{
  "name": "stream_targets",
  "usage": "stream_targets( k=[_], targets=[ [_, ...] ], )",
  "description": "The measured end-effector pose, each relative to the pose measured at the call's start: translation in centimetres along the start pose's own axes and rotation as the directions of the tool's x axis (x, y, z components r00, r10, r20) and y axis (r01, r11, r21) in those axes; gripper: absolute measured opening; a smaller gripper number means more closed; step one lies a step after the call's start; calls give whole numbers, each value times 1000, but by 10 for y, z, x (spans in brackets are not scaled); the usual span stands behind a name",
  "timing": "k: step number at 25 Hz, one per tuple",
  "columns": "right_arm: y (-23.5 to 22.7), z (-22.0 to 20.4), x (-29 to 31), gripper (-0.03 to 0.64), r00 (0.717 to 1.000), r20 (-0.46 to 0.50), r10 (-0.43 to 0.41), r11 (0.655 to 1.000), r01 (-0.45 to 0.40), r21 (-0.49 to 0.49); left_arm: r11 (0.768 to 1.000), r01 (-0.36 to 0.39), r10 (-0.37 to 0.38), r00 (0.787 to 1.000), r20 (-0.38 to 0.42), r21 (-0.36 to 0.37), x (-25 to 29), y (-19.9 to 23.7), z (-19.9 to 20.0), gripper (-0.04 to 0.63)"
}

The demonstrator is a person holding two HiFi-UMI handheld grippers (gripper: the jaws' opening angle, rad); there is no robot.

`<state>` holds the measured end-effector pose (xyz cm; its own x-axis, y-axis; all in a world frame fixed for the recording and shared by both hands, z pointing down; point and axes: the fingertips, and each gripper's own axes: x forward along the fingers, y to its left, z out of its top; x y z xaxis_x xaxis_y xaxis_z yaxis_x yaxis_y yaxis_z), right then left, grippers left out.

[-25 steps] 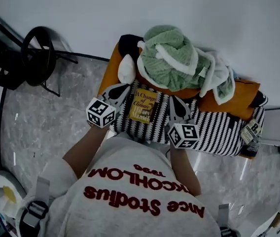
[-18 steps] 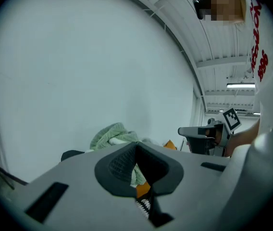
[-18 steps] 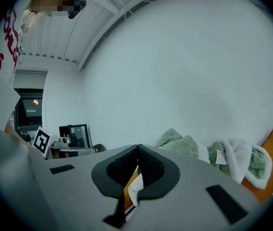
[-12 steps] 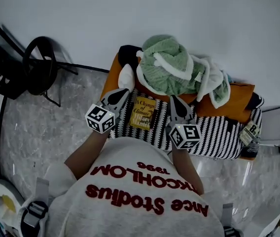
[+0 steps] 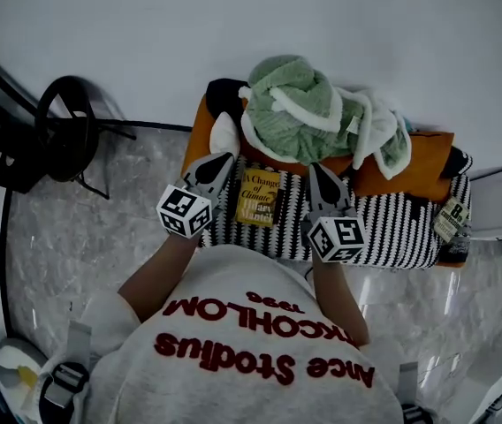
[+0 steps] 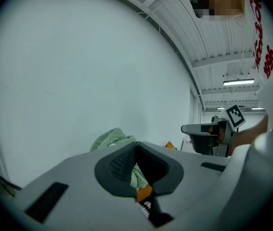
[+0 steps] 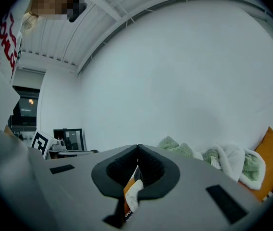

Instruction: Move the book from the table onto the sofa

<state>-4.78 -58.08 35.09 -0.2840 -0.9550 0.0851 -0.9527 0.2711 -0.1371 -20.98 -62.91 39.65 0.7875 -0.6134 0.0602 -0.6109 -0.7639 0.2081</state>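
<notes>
A yellow book [image 5: 261,198] lies flat on the black-and-white striped cover [image 5: 384,228] of the orange sofa [image 5: 410,162], face up. My left gripper [image 5: 223,159] hangs just left of the book and my right gripper [image 5: 317,168] just right of it; neither touches it. In the left gripper view the left gripper [image 6: 136,146] has its jaws together with nothing between them. The right gripper [image 7: 138,148] is also shut and empty in its own view. Both point level toward the sofa back.
A heap of green and white blankets [image 5: 308,117] fills the sofa back behind the book. A black chair [image 5: 70,131] stands on the marble floor at left. A small white table [image 5: 498,206] and a boxed item [image 5: 452,219] sit at the sofa's right end.
Both grippers have risen a little above the striped cover, still shut. The book lies where it was between them.
</notes>
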Motion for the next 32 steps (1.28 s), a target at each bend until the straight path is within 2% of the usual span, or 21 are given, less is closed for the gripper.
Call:
stream_targets(
  k=[6,9,13,17,21,32],
  targets=[
    [-4,-1,-26,26,997,31,-65,998,65,7,998,63,-63,998,-2,30,5,-21,1,16],
    [-16,-2,-45,26,990,46,-135,991,134,24,989,140,-139,990,-21,42,22,-40,-1,17],
    [-45,-2,-61,26,967,55,-249,968,246,53,965,260,-258,965,-44,44,64,-67,-2,16],
    [-70,-1,-103,26,921,69,-384,923,379,73,919,392,-389,919,-68,43,100,-114,-5,17],
    [-100,0,-146,26,870,77,-487,873,479,94,872,488,-484,872,-77,48,134,-163,-4,17],
    [-148,-4,-287,26,710,112,-696,718,680,148,747,665,-658,742,-131,12,163,-310,-35,17]
  ],
)
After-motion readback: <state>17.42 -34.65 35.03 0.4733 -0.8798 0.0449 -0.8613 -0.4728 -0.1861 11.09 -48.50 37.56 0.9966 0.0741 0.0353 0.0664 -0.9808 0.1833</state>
